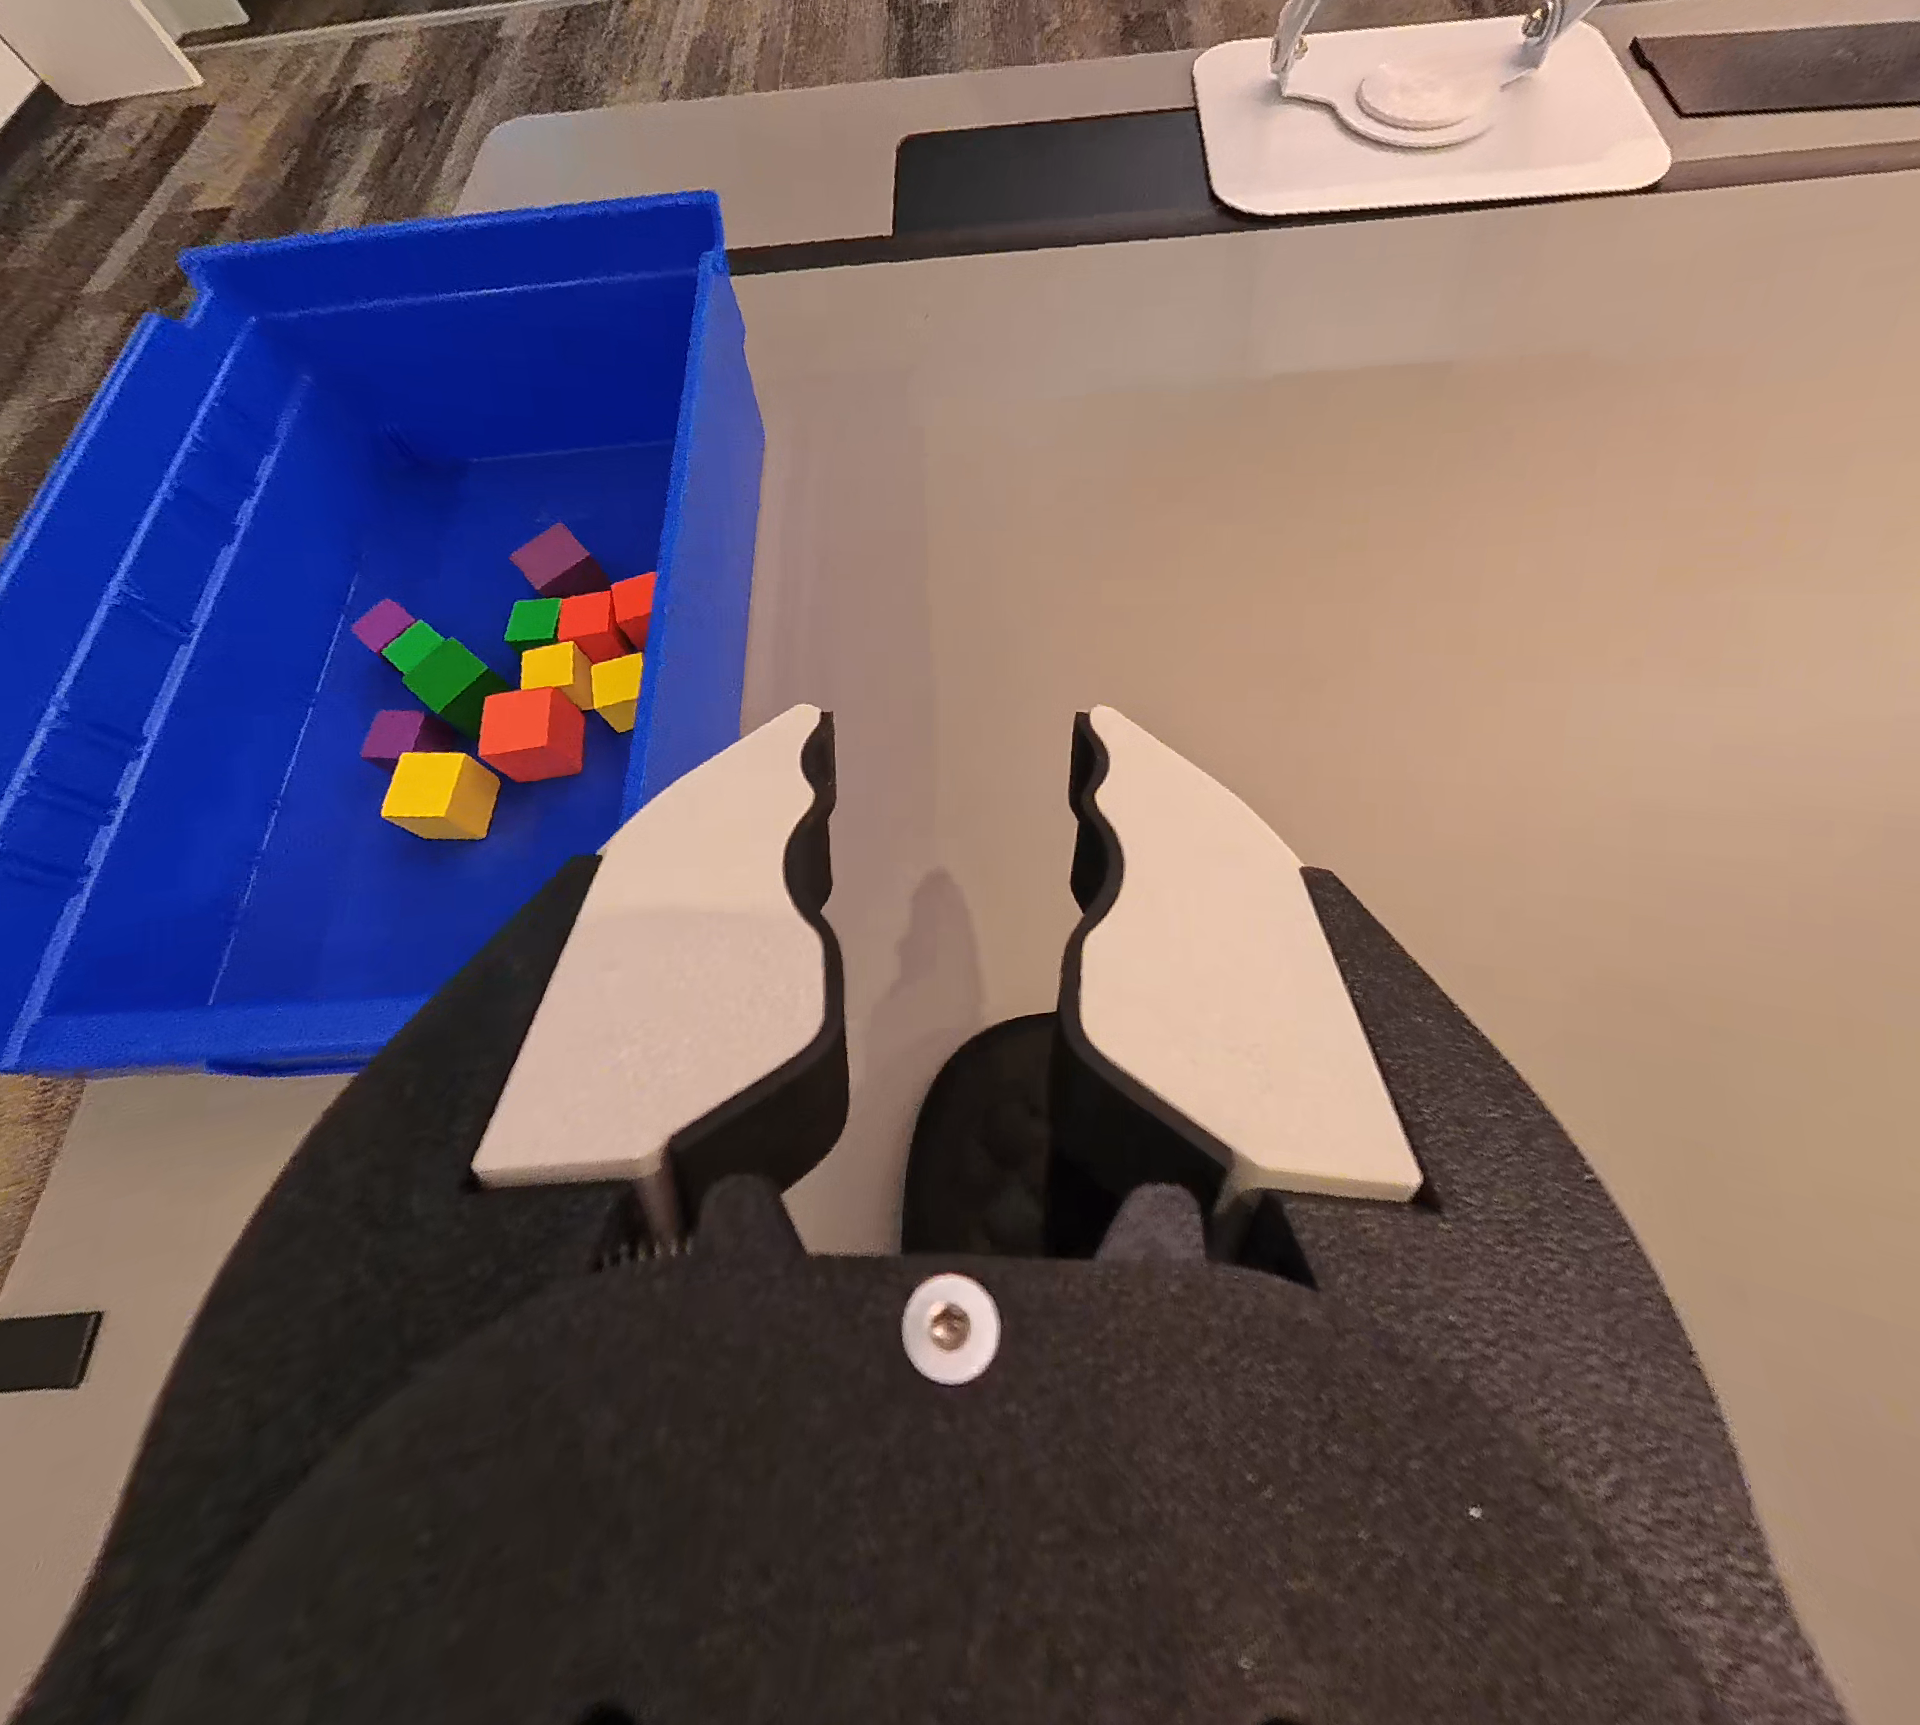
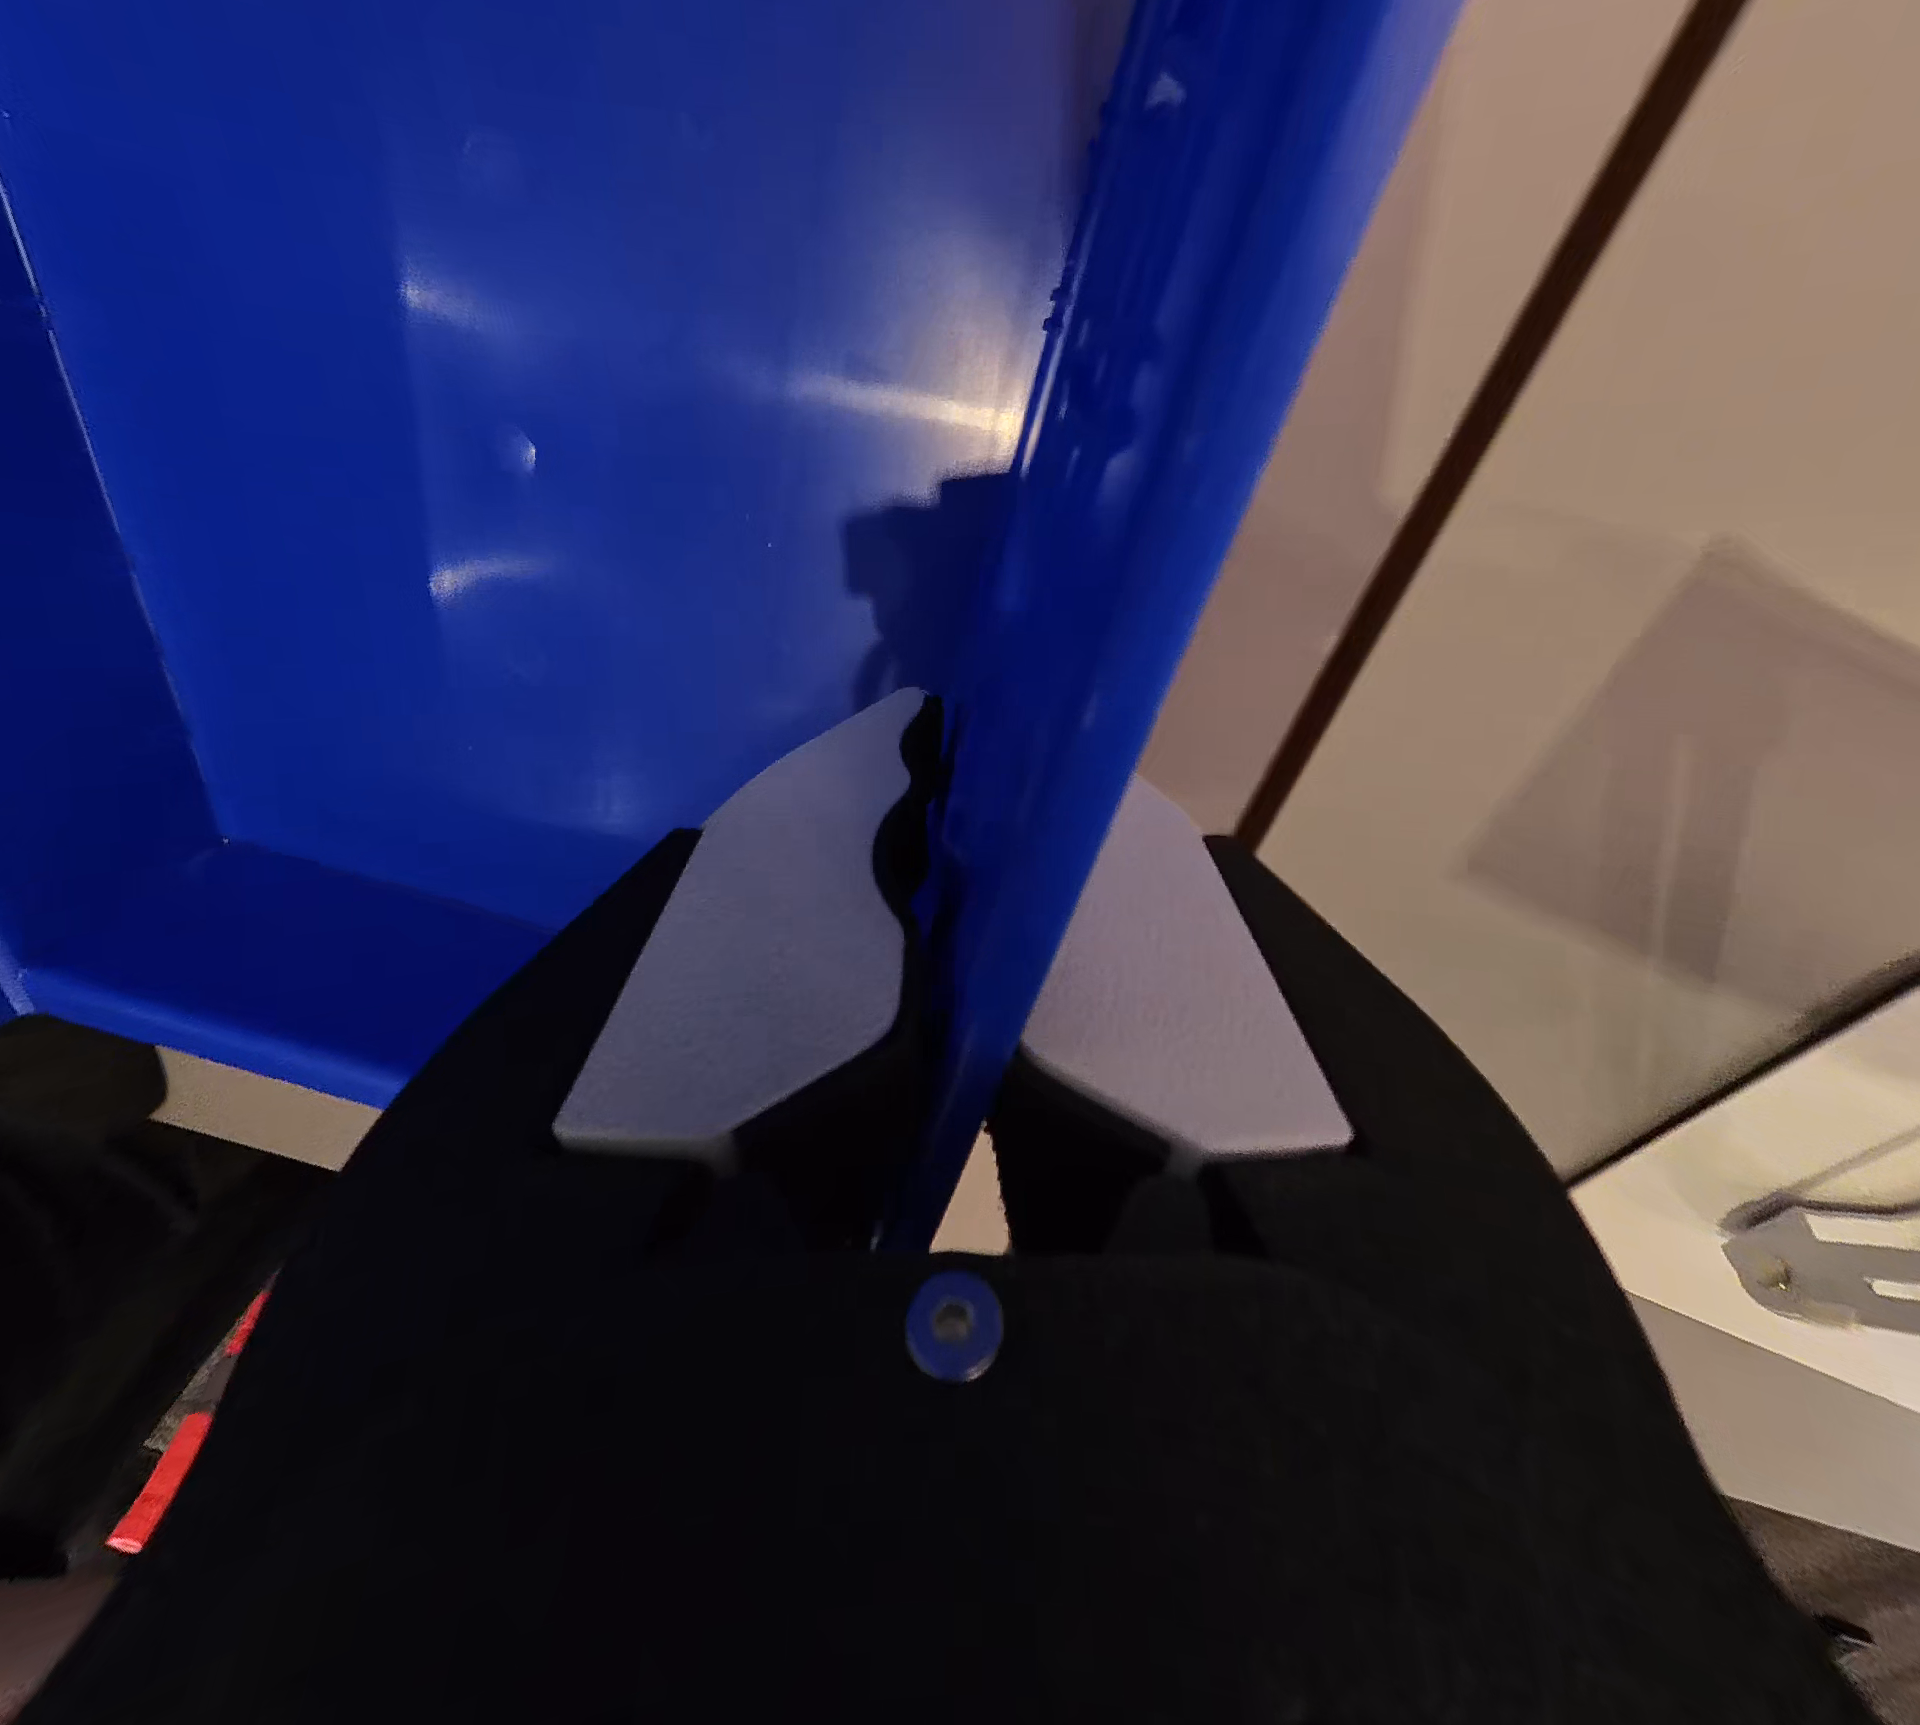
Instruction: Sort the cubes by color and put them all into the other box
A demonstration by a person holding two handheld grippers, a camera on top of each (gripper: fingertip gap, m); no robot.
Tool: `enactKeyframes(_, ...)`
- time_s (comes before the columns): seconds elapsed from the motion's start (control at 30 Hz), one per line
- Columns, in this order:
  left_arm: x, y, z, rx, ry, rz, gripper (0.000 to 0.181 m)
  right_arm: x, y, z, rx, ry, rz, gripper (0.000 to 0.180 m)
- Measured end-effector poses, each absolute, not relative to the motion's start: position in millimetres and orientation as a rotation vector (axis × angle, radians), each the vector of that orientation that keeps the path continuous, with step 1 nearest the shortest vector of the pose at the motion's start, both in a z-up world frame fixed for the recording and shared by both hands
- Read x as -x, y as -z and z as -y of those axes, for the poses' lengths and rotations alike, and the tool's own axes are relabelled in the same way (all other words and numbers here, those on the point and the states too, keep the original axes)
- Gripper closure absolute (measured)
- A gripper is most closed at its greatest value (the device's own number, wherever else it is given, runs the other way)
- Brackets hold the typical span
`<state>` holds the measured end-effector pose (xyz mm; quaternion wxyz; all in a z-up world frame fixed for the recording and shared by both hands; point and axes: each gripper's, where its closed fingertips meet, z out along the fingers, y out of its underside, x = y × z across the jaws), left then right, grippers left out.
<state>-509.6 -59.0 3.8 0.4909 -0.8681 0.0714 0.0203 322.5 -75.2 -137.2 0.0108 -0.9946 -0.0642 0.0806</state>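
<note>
In the left wrist view a blue box (image 1: 727, 387) stands at the table's left corner. Inside lie several cubes: a red cube (image 1: 532, 733), a yellow cube (image 1: 438, 797), a green cube (image 1: 447, 676) and a purple cube (image 1: 556, 558) among them. My left gripper (image 1: 951, 719) is open and empty over bare table, just right of that box. In the right wrist view my right gripper (image 2: 987, 719) is shut on the side wall of a second blue box (image 2: 1091, 532). One finger is inside the box and one outside. This box's visible inside holds nothing.
The beige table (image 1: 1351, 636) spreads to the right of the box. A white stand base (image 1: 1434, 117) with metal legs sits at the far edge. Black inset strips (image 1: 1039, 179) run along the back. Patterned carpet (image 1: 260, 137) lies beyond the table.
</note>
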Motion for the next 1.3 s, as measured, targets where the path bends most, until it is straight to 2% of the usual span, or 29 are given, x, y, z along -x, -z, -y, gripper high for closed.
enactKeyframes(0.4, 483, -13, 60, 2.096, -0.081, -0.23, 0.137, -348, 138, 75, 3.1, -0.254, 0.139, 0.174)
enactKeyframes(0.57, 461, -12, 62, 2.073, -0.01, -0.341, 0.122, -355, 124, 57, 2.944, -0.16, 0.055, 0.157)
enactKeyframes(0.7, 449, -32, 56, 1.998, -0.018, -0.39, 0.119, -377, 66, 32, 2.645, 0.153, -0.022, 0.154)
enactKeyframes(0.87, 431, -82, 21, 1.855, -0.134, -0.423, 0.113, -348, -54, 13, 2.096, 0.454, -0.024, 0.153)
enactKeyframes(0.97, 403, -104, -6, 1.787, -0.114, -0.467, 0.103, -297, -101, 9, 1.888, 0.516, 0.037, 0.137)
enactKeyframes(1.03, 385, -118, -24, 1.73, -0.104, -0.471, 0.099, -268, -121, 6, 1.763, 0.586, 0.033, 0.121)
enactKeyframes(1.17, 354, -143, -51, 1.615, -0.079, -0.462, 0.096, -208, -135, -6, 1.678, 0.518, -0.019, 0.103)
enactKeyframes(1.3, 339, -167, -65, 1.521, -0.09, -0.437, 0.101, -171, -144, -17, 1.616, 0.458, -0.106, 0.1)
